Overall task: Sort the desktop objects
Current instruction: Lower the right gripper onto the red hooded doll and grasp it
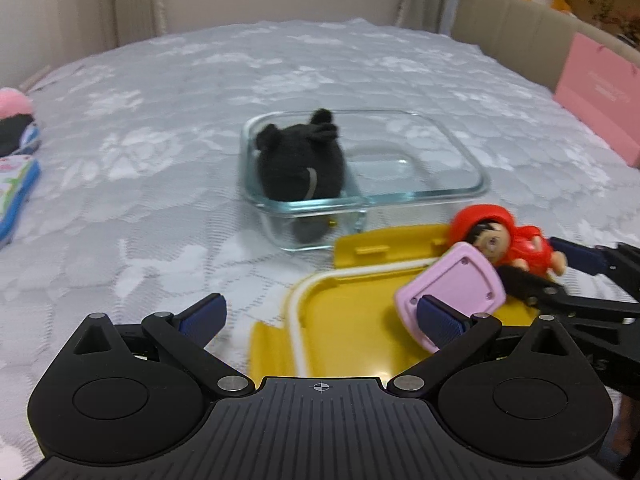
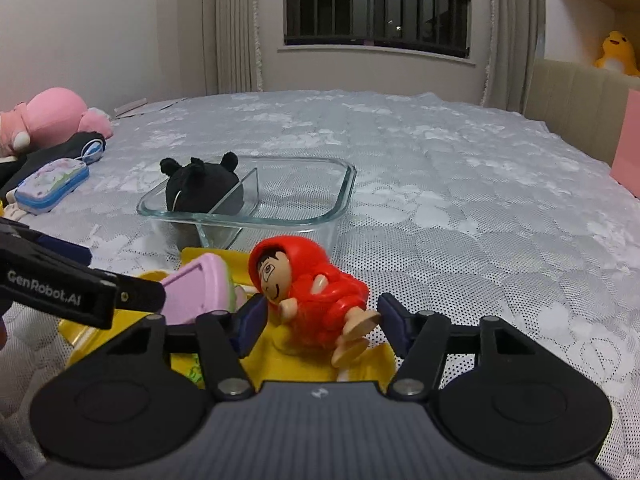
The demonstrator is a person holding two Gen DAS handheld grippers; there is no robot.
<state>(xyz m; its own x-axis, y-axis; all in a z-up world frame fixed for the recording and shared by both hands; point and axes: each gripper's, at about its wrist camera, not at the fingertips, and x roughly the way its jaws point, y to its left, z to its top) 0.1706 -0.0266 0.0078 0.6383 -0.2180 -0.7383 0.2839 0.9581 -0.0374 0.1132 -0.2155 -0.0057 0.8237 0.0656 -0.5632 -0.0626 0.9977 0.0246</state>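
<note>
Risk: red-hooded plastic doll figure (image 2: 308, 300) lies unclamped on the yellow plastic lid (image 1: 352, 320).
Right gripper (image 2: 320, 320) jaws stand apart astride it; left gripper (image 1: 320, 316) jaws apart, empty. A crooked closure could flick it onto the bed.

A red-hooded toy figure (image 2: 308, 292) lies on its side on the open yellow box (image 1: 344, 320) beside a tilted pink plastic piece (image 1: 452, 288), while a black plush (image 1: 300, 164) sits in the left compartment of the divided glass container (image 1: 460, 192) on the bed.
</note>
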